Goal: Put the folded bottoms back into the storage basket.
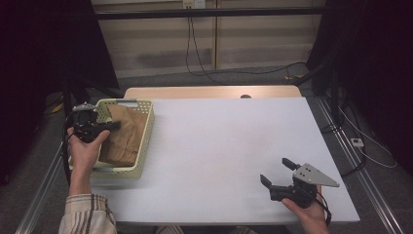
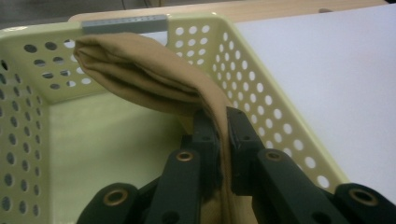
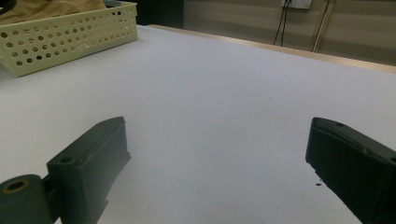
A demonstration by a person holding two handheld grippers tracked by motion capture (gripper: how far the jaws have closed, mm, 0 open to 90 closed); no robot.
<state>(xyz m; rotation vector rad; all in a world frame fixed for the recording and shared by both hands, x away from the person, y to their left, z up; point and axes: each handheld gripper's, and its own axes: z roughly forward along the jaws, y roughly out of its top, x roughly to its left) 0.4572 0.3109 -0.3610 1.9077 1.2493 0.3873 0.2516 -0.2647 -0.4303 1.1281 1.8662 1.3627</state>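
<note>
A folded tan cloth point(image 1: 124, 136) lies in a pale yellow perforated basket point(image 1: 146, 141) at the table's left side. My left gripper point(image 1: 115, 126) reaches into the basket from the left. In the left gripper view its jaws point(image 2: 219, 116) are shut on a fold of the cloth point(image 2: 140, 74), which rises between them and drapes toward the basket's far wall point(image 2: 56, 60). My right gripper point(image 1: 275, 170) rests near the table's front right edge, open, with nothing between its fingers point(image 3: 217, 140). The basket point(image 3: 70, 37) and the cloth point(image 3: 46, 7) appear far off in the right gripper view.
The white tabletop point(image 1: 229, 141) stretches between the basket and the right gripper. A wooden strip point(image 1: 209, 92) runs along the far edge. Cables point(image 1: 195, 48) hang down the wall and lie on the floor behind the table.
</note>
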